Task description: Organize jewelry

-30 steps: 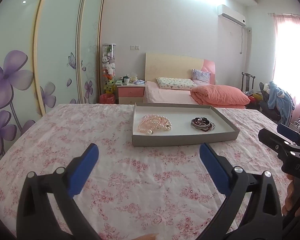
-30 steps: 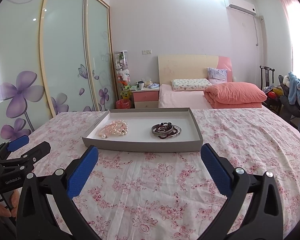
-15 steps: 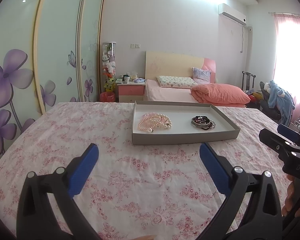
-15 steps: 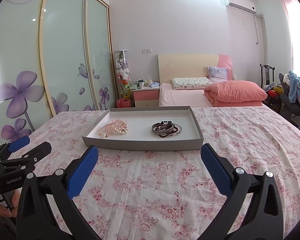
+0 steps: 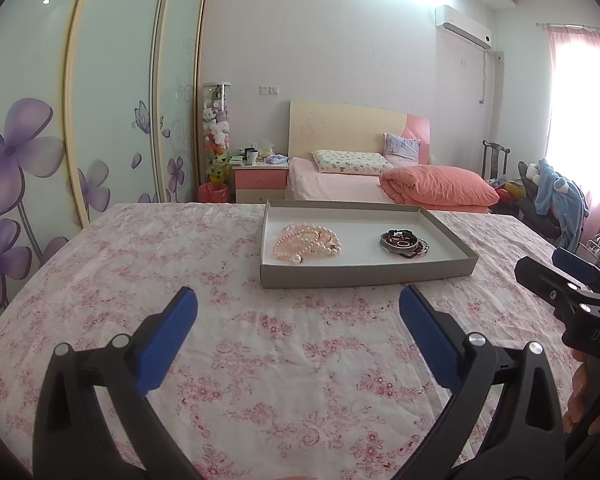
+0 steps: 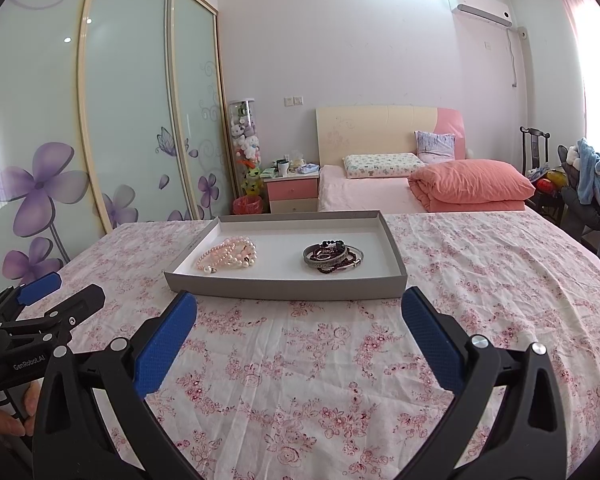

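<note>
Two heaps share the shallow grey cardboard tray (image 5: 370, 270) in the left view: pink pearl strands (image 5: 306, 242) left, dark bangles (image 5: 404, 242) right, seemingly sorted by kind; the left tool (image 5: 298, 312) hangs spread, empty. Right view: the right tool (image 6: 300, 316), spread too, faces the tray over the floral tabletop (image 6: 300, 380)

Left tool (image 5: 298, 312) open wide, blue pads (image 5: 168, 340) spread far apart, nothing between them, pointing forward and level. Right tool (image 6: 300, 314) same: fingers splayed wide, empty, aimed forward. The two tools sit side by side, apart, each visible at the edge of the other's view. A hand (image 5: 584, 400) grips the right tool's handle from below; another hand (image 6: 8, 412) holds the left tool's handle.
</note>
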Motion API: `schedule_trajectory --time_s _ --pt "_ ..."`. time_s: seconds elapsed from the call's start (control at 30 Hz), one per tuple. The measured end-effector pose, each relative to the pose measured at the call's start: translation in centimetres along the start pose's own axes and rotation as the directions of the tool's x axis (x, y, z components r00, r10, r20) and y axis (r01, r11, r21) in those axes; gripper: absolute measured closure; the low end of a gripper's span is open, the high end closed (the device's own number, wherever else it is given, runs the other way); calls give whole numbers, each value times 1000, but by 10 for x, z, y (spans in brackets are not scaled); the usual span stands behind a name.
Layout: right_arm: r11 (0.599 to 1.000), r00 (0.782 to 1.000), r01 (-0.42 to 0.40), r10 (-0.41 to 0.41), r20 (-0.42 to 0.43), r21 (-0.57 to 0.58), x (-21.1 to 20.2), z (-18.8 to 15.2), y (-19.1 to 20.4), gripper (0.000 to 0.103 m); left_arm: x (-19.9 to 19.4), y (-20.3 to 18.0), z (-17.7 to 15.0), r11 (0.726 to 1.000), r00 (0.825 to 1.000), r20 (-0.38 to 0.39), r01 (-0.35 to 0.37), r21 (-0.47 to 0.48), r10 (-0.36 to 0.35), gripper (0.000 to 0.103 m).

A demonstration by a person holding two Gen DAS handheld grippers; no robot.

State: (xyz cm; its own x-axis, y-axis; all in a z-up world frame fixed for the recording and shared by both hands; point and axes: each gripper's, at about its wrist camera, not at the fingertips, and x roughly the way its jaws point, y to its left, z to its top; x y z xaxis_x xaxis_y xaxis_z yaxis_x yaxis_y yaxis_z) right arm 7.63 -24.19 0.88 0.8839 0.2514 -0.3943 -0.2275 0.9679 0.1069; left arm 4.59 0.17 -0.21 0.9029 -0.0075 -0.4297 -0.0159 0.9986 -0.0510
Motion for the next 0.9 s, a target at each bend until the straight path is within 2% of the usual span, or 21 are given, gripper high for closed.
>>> schedule_trajectory --time_s 0.9 --pt "1000 1000 -2 2 -5 4 1 -1 -1 2 0 -7 0 1000 1000 -4 -1 4 1 4"
